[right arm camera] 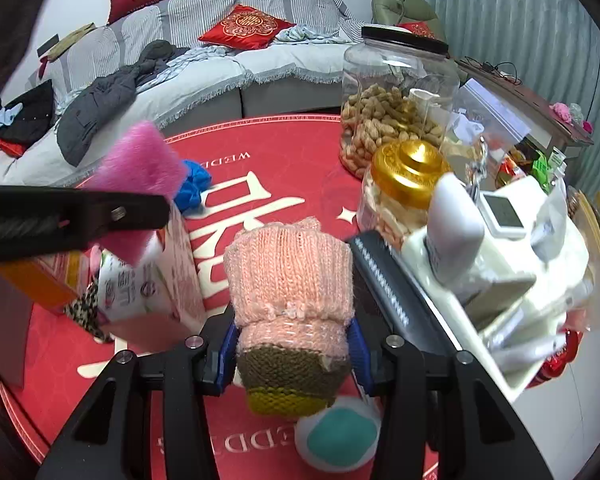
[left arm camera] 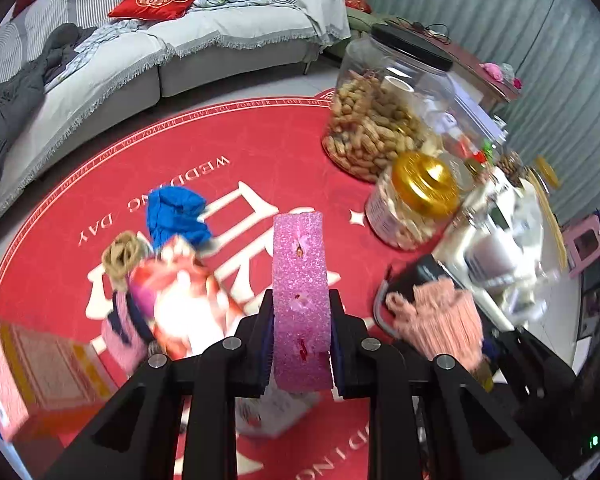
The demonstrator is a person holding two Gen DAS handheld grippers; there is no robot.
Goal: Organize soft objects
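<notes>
Standing upright, a long pink glittery foam block point(left arm camera: 300, 300) is squeezed in the left tool point(left arm camera: 299, 344); a pink knitted woolly piece point(right arm camera: 290, 280) is gripped in the right tool point(right arm camera: 292, 350), both above the red round worktop point(left arm camera: 284, 152).

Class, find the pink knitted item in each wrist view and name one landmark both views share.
Left wrist view: pink knitted item sits low right, beside the pink sponge.
Right wrist view: it fills the lower centre, clamped in the right tongs.
Shared landmark: the gold-lidded jar.
</notes>
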